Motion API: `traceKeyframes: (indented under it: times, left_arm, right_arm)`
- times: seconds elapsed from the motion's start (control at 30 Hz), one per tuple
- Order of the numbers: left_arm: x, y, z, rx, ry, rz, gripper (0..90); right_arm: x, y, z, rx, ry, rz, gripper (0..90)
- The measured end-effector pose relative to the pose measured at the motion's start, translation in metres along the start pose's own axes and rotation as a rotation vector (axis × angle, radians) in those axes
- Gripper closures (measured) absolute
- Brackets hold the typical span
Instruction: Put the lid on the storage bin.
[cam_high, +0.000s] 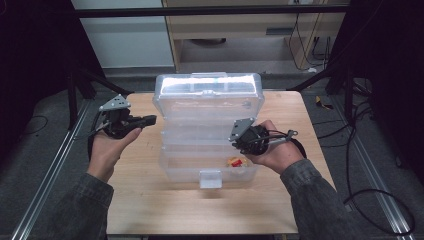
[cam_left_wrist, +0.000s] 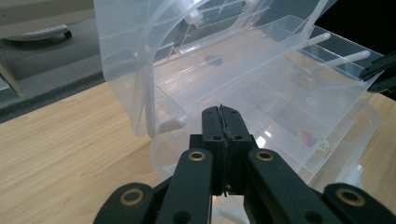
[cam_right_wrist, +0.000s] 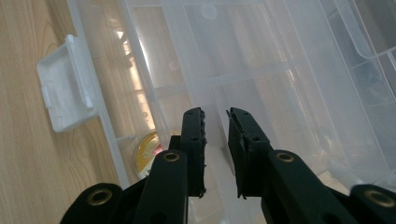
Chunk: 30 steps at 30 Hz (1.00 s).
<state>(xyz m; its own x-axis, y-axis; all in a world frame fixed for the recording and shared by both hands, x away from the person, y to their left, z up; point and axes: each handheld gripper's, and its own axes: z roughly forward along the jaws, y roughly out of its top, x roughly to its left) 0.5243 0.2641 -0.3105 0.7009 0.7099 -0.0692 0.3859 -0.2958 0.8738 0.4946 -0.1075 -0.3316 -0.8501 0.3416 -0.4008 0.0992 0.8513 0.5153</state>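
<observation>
A clear plastic organiser box (cam_high: 170, 172) stands open in the middle of the wooden table (cam_high: 145, 200), with its lid (cam_high: 207, 102) tipped up at the back and its divided trays (cam_left_wrist: 280, 98) stepped out. A small red and yellow item (cam_high: 235, 161) lies in the bottom compartment, also seen as a yellow disc (cam_right_wrist: 147, 156). My left gripper (cam_high: 152, 119) hovers beside the box's left end with its jaws pressed together on nothing (cam_left_wrist: 221, 112). My right gripper (cam_high: 243, 141) hangs over the right part of the trays, jaws a little apart (cam_right_wrist: 215, 114) above a clear divider.
The box's white front latch (cam_high: 210, 178) hangs open towards the table's near edge. Bare wood lies to the left, right and front of the box. Metal rails (cam_high: 45, 185) run along both sides of the table, and cables (cam_high: 370, 195) trail on the floor at the right.
</observation>
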Motion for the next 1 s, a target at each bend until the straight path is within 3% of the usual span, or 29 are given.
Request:
traceKeyframes:
  times: [1.0]
  left_arm:
    - [-0.0016,0.0071,0.0017,-0.019,0.0,-0.027,89.7]
  right_arm:
    - [0.0048,-0.003,0.001,0.009,0.021,-0.006,76.6]
